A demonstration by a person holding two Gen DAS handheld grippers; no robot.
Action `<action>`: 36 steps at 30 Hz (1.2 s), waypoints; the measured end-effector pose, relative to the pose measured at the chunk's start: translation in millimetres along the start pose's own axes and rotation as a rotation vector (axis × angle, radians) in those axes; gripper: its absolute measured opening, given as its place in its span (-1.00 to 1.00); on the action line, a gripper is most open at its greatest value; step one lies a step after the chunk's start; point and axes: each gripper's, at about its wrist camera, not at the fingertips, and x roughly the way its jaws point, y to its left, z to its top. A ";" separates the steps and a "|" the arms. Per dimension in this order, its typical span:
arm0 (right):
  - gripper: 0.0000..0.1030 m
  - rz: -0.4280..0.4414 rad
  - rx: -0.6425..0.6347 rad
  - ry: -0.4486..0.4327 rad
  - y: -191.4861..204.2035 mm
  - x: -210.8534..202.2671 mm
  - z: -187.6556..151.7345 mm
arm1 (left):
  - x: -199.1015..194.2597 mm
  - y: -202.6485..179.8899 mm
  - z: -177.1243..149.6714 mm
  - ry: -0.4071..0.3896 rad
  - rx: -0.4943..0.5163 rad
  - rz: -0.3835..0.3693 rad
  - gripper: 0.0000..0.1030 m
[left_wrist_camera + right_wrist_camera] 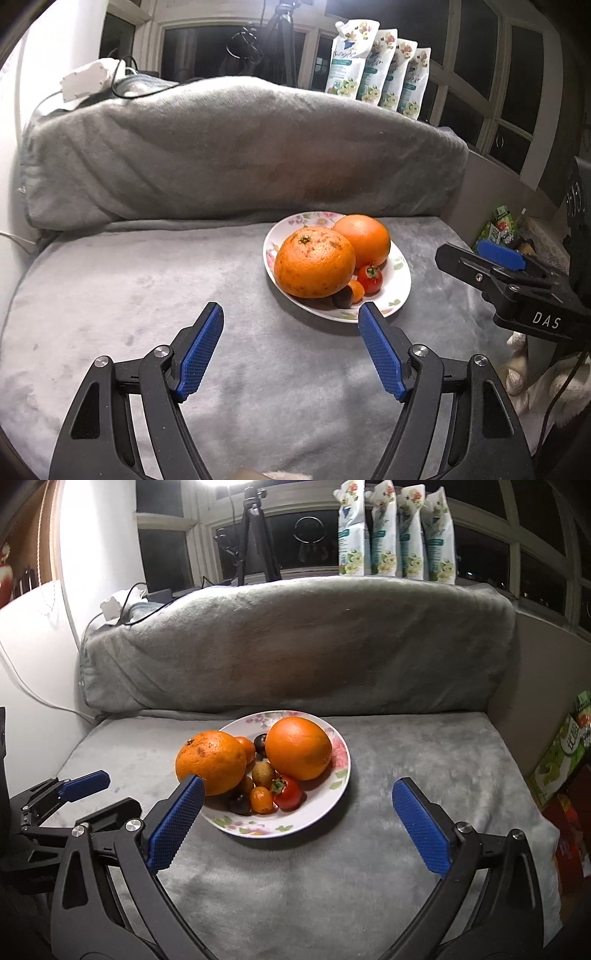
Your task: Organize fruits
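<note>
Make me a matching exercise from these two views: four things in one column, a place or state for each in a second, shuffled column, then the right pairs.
Things
1. speckled orange
2. smooth orange
3. refill pouches
4. right gripper

Places or states
A. standing in a row on the window ledge
B. jaws wide open, nothing between the pads
C. on the left edge of the plate, overhanging its rim
D. at the far right of the plate, by the pink flower print

Pairs: 1-C, 2-D, 3-A, 4-B

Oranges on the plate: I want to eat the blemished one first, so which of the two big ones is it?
The orange on the plate's left side: brown-speckled, with a stem scar; the other orange is smooth.
</note>
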 end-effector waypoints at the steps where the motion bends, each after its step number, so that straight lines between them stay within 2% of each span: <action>1: 1.00 0.002 0.006 -0.002 -1.1 -1.5 -0.5 | -3.0 -0.5 0.4 -0.007 0.002 0.005 0.47; 4: 1.00 0.002 0.025 -0.016 -4.2 -7.3 -1.4 | -9.9 -0.6 1.9 -0.019 -0.001 0.016 0.49; 6: 1.00 0.006 0.030 -0.022 -4.3 -9.2 -0.7 | -14.0 -0.8 3.4 -0.026 -0.006 0.018 0.59; 36: 1.00 0.007 0.021 -0.016 -5.4 -6.1 -0.1 | -25.9 -9.0 7.1 -0.046 0.019 0.034 0.64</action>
